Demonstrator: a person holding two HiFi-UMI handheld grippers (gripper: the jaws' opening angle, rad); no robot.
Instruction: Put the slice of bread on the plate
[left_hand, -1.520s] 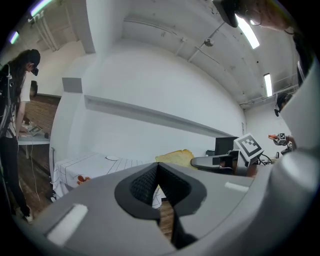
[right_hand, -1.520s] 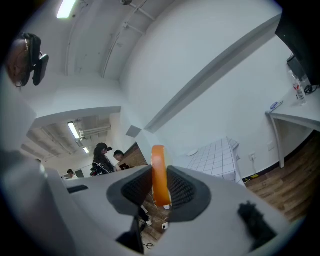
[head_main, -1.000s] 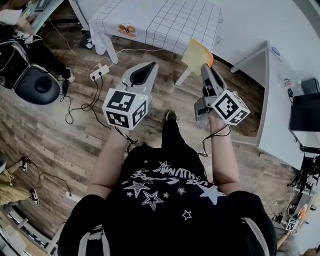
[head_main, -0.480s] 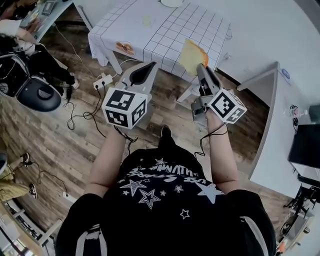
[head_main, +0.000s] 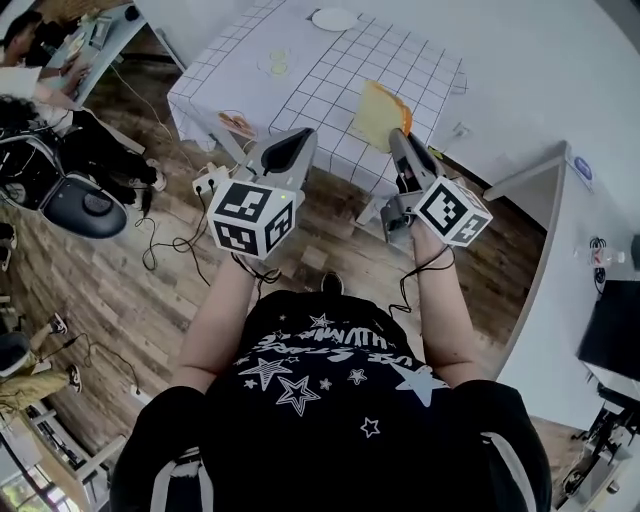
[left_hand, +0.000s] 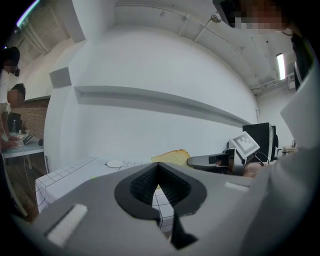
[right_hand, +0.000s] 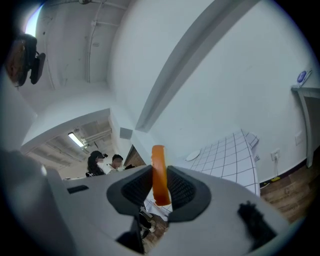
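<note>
The slice of bread, pale yellow with an orange crust, stands on edge in my right gripper, which is shut on it. It hangs over the near edge of the table with the white checked cloth. The right gripper view shows the slice edge-on between the pads. The white plate lies at the table's far side and also appears in both gripper views. My left gripper is level beside the right one, jaws together and holding nothing.
A small orange food item and a pale round thing lie on the cloth's left part. An office chair, cables and a power strip are on the wooden floor at left. A white desk stands at right.
Both grippers have moved forward to the table with the bread still held. The table fills more of the head view and the plate has come into sight.
</note>
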